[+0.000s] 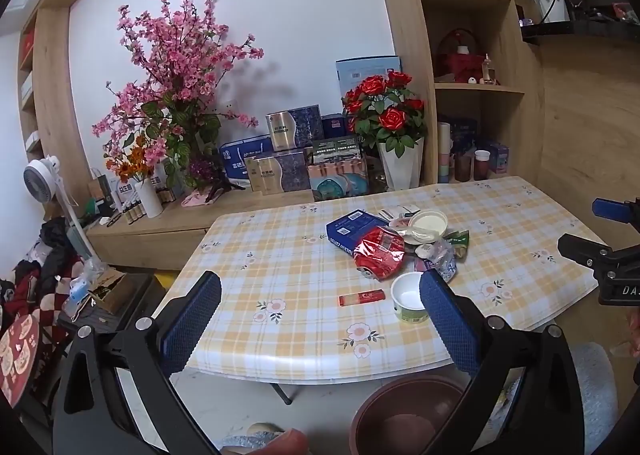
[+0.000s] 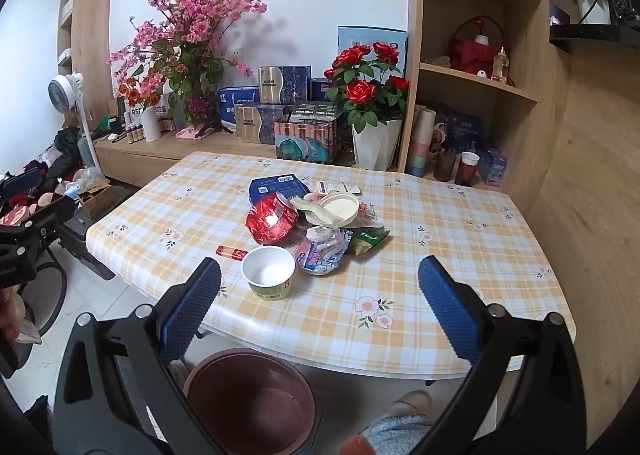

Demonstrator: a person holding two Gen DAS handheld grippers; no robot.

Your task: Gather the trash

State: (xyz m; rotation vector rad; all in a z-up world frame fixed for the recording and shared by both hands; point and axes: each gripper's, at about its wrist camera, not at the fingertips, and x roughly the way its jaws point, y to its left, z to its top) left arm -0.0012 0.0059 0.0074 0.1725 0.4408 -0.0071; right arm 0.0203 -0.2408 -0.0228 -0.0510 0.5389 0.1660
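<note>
Nearest the lens, spread wide with nothing between the blue pads: left gripper (image 1: 320, 307), hovering above the near edge of the checked table (image 1: 280, 339). Likewise spread and empty, right gripper (image 2: 320, 295), over the same edge, farther to the right. Directly beneath both, on the floor against the table's near side: brown bin (image 2: 252, 399), mouth upward. On the tablecloth, closest to the edge, stood upright a white paper cup (image 2: 269, 273) with a green band. Just to its left lay a small red packet (image 2: 233, 253), flat. Behind the cup, heaped mid-table and touching one another: crumpled red wrapper (image 2: 271, 223), blue box (image 2: 276, 185), white lid (image 2: 338, 209), clear plastic wrapper (image 2: 320, 253), green sachet (image 2: 370, 241). Beyond the table, potted red roses (image 2: 366, 89) on the low cabinet.
</note>
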